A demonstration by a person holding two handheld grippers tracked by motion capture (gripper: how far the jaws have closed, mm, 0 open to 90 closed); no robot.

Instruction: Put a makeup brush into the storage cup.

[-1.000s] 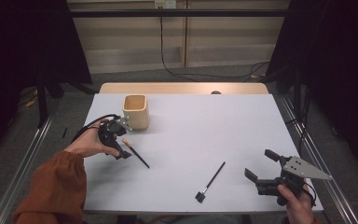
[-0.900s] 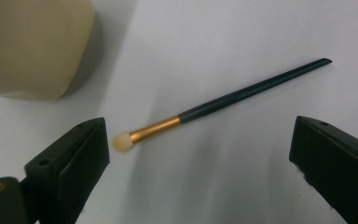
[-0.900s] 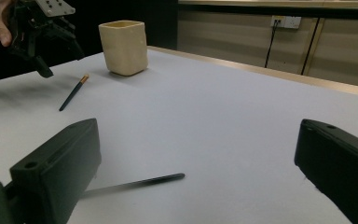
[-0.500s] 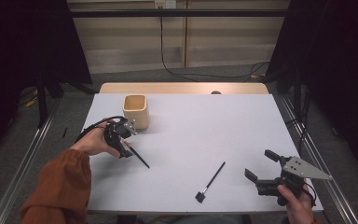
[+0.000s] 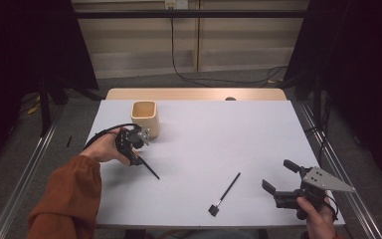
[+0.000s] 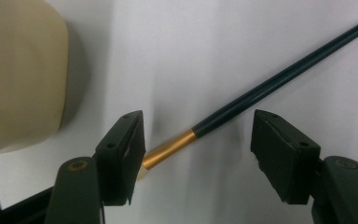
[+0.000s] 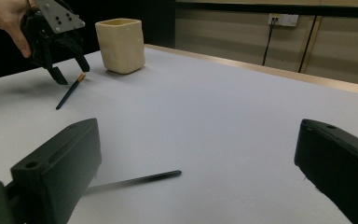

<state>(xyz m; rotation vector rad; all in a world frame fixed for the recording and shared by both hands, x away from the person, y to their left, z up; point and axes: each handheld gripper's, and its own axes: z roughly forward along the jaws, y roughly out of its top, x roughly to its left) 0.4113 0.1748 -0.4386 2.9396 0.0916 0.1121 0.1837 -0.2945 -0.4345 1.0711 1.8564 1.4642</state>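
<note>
Brush handle [image 6: 261, 91] between spread jaws of left gripper [image 5: 140, 142], gripping nothing, beside cream cup [image 5: 145, 117].
Long axis slanting across the gap, gold ferrule [image 6: 170, 149] nearest one jaw; right gripper [image 5: 282, 185] wide open, empty, near second brush [image 5: 225, 192].

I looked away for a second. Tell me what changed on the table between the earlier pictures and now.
Very little moved. The left gripper shifted slightly over the gold-banded end of the dark brush, jaws open astride it, nothing gripped. The cream cup, the second brush and the open right gripper stayed put.
</note>
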